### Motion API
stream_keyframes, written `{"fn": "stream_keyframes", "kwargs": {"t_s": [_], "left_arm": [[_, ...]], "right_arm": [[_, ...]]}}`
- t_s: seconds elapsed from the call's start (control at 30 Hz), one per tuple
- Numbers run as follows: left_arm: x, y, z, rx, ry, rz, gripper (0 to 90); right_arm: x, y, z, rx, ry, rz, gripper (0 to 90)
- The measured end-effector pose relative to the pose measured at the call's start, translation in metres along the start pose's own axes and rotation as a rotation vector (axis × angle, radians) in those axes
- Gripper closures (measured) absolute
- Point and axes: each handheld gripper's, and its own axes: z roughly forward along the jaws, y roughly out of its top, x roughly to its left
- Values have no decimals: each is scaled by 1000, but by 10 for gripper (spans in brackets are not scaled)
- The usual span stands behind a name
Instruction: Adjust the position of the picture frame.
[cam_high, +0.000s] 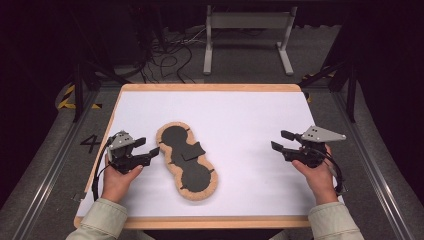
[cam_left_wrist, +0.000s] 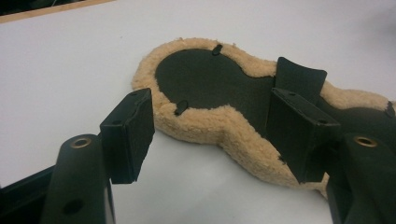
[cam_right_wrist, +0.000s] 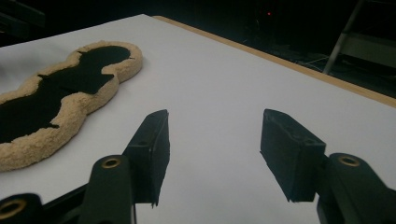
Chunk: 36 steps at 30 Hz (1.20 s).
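A peanut-shaped pad (cam_high: 187, 162) with a tan fleece rim and a black inner face lies flat on the white table, left of centre. A black strap (cam_high: 192, 152) crosses its narrow waist. My left gripper (cam_high: 148, 146) is open just left of the pad's upper lobe. In the left gripper view, the pad (cam_left_wrist: 205, 81) and strap (cam_left_wrist: 301, 77) lie right ahead of the left gripper (cam_left_wrist: 212, 135), whose right jaw stands over the fleece edge. My right gripper (cam_high: 280, 140) hovers open at the table's right, well apart from the pad. The right gripper (cam_right_wrist: 219, 144) has nothing between its fingers, and the pad (cam_right_wrist: 70, 88) lies off to the left.
The white tabletop has a wooden border (cam_high: 210, 87). Beyond the far edge stand a grey metal frame (cam_high: 247, 22) and loose cables (cam_high: 170, 55) on the floor. Bare white surface separates the pad from my right gripper.
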Motion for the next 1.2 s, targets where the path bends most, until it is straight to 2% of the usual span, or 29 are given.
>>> {"fn": "stream_keyframes", "kwargs": {"t_s": [0.07,0.1,0.13,0.23,0.27,0.47,0.57,0.73,0.8,0.9,1.03,1.07,1.1,1.13,1.17,1.2], "left_arm": [[1,1,1,10,-5,-9,335],[2,3,2,30,-16,-10,333],[2,4,4,37,-10,-3,334],[1,8,5,33,-8,3,345],[1,11,5,17,-6,6,348],[4,17,8,25,-4,12,369],[7,20,11,22,6,-1,379],[11,21,19,35,18,-13,443],[13,22,22,64,19,-30,505],[16,23,28,94,30,-33,639],[21,25,37,185,52,-82,856],[23,25,39,204,60,-90,883],[24,24,41,223,61,-116,898],[24,24,41,223,61,-116,899],[29,23,46,264,65,-129,899],[29,23,46,264,65,-129,899]], "right_arm": [[0,0,0,1,-1,-1,433],[0,0,0,1,-1,1,433],[0,0,-1,1,-3,4,433],[1,0,-2,4,-4,7,433],[2,-1,-3,9,-2,9,433],[6,-3,-6,23,0,11,434],[8,-4,-9,23,1,23,436],[13,-6,-13,38,6,18,451],[15,-7,-14,43,7,13,470],[20,-6,-16,42,10,13,515],[26,-5,-18,49,14,-1,550],[27,-5,-18,51,17,-4,552],[29,-5,-19,49,16,-6,553],[29,-5,-19,49,16,-6,553],[32,-4,-20,49,15,-10,553],[32,-5,-21,50,13,-13,554]]}}
